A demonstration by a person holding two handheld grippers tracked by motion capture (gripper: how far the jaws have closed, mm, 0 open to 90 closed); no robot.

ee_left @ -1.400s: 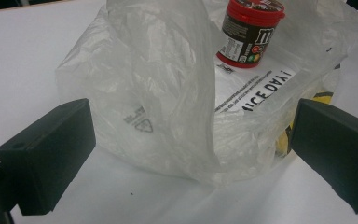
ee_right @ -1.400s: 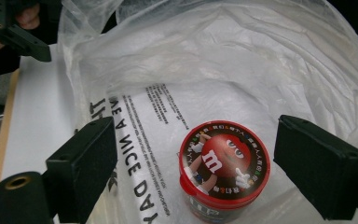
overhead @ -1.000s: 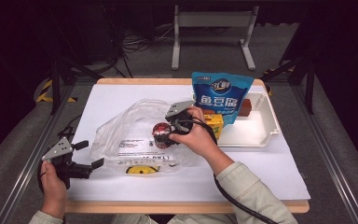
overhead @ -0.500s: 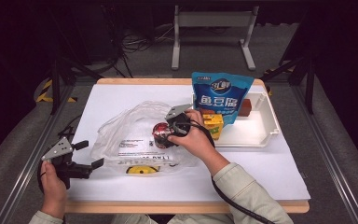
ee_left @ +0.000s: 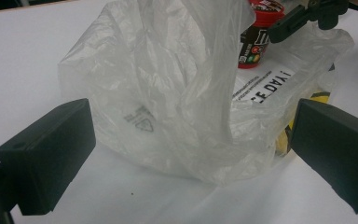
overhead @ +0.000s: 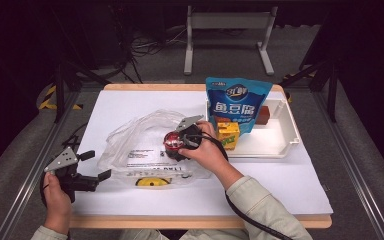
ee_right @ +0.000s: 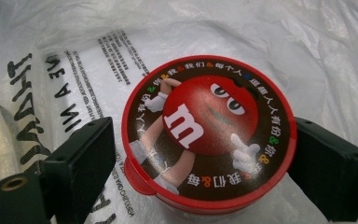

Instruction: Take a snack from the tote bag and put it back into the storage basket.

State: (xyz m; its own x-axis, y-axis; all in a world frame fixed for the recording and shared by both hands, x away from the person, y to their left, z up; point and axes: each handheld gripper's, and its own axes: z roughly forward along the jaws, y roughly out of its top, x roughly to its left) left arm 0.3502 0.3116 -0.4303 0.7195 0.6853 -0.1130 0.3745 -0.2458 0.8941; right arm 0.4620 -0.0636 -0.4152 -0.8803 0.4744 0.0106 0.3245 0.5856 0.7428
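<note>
A red tub of chocolate candies (overhead: 171, 141) stands upright on a crumpled clear plastic bag (overhead: 135, 145) at the middle of the white table. My right gripper (overhead: 179, 145) comes down on it from above. In the right gripper view the two jaws flank the tub's lid (ee_right: 209, 126), the right one touching its rim, and printed bag film (ee_right: 307, 46) lies underneath. My left gripper (overhead: 96, 165) rests near the front left edge, open, with its jaws spread before the bag's (ee_left: 168, 93) puffed-up side. The tub (ee_left: 254, 42) shows beyond.
A white tray (overhead: 292, 130) sits at the right back with a blue snack pouch (overhead: 237, 102) leaning in it, a yellow box (overhead: 227, 135) and a brown block (overhead: 264, 115). The right gripper's cable runs along the forearm to the front edge.
The right gripper and the tub have stayed almost in place over the bag. The left gripper has not moved.
</note>
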